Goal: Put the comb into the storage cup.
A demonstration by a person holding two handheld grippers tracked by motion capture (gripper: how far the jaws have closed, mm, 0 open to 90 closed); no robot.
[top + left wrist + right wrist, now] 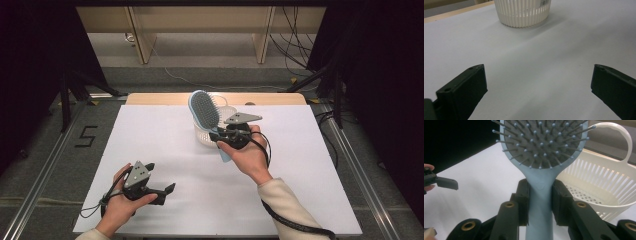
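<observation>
Right hand-held gripper point(220, 136), clamped on the light-blue hairbrush point(204, 110) at its neck above the white slotted basket point(201, 135) near the surface's far edge, should lower the brush head-first inside the rim, while left hand-held gripper point(169, 189) idles wide open, empty, near the front-left corner.

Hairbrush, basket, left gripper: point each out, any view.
hairbrush point(540, 182): right gripper view, blue neck just above the jaws.
basket point(524, 15): left gripper view, ribbed white side wall.
left gripper point(167, 192): high view, midway between its open fingertips.
</observation>
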